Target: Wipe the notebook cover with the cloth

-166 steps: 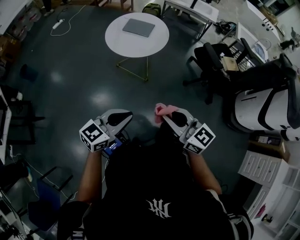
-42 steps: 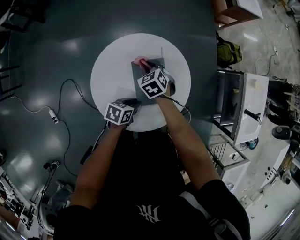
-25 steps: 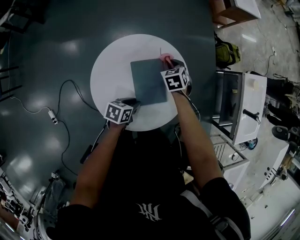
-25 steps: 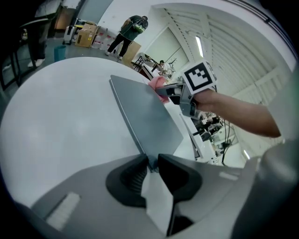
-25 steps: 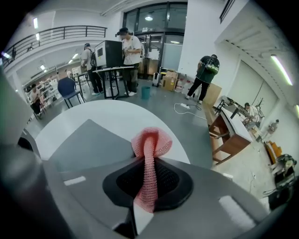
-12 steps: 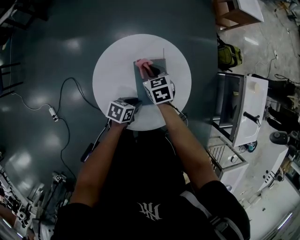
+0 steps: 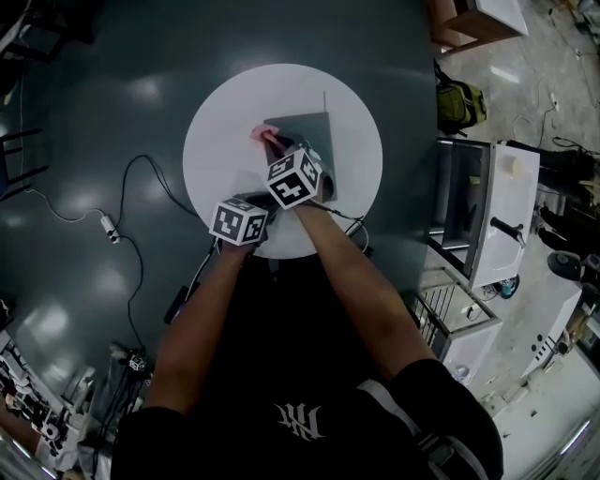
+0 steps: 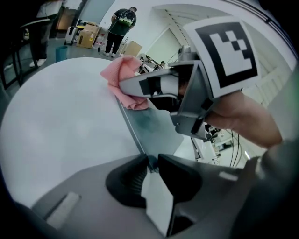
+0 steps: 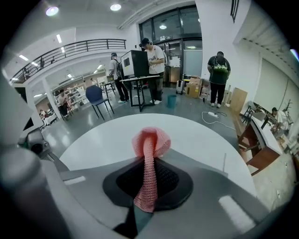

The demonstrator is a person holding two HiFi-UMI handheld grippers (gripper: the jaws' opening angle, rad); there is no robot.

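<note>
Right gripper view, right gripper (image 9: 149, 164) clamping pink cloth (image 9: 151, 139), left gripper (image 8: 150, 163) pinching notebook (image 8: 153, 127) corner

I look down on a round white table (image 7: 220, 131) standing on a dark, glossy floor (image 7: 84, 309). A cable (image 7: 141, 173) curls on the floor by the table's left edge, ending at a power strip (image 7: 110, 228). White cabinets (image 7: 487, 216) stand to the right. Further off I see a railed balcony (image 9: 70, 49), tall glass doors (image 9: 180, 46) and ceiling lights (image 9: 117, 7).

Head view steeply overhead, gripper views low, close, sharing table (image 7: 225, 122)
</note>
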